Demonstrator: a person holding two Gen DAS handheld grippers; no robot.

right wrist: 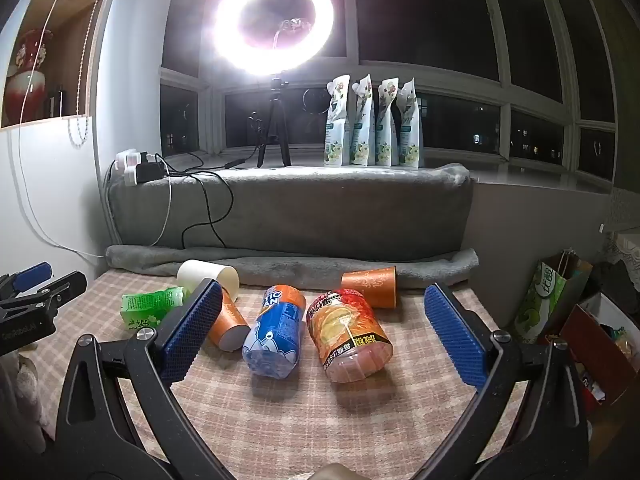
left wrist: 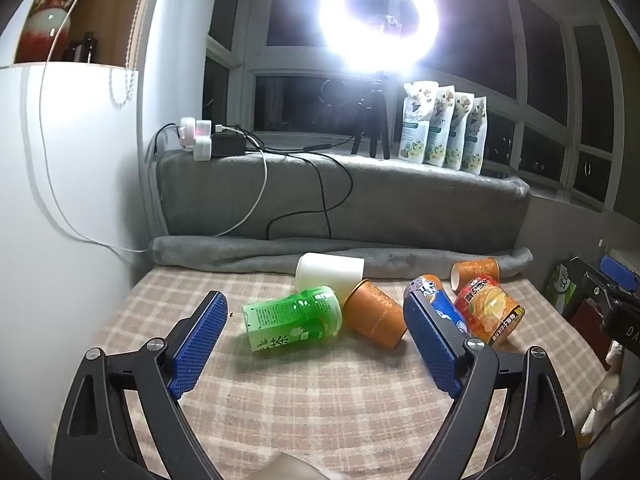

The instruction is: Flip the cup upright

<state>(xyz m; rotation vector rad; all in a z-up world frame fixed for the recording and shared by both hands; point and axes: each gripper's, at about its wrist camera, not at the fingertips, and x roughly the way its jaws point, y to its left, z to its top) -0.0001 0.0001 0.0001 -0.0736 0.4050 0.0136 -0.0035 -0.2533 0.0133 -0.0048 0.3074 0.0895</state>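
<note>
6 cups (right wrist: 351,334) on side; both hand-held grippers (left wrist: 316,320) agape.

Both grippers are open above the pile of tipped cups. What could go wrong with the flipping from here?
1. The green cup, near orange cup and white cup lie bunched together, so the left gripper closing on one may shove its neighbours.
2. The blue cup and red-orange cup lie side by side between the right gripper fingers; it might catch both or set one rolling.

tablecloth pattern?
Beige-and-pink plaid check on the tablecloth; clearest in the right wrist view.
</note>
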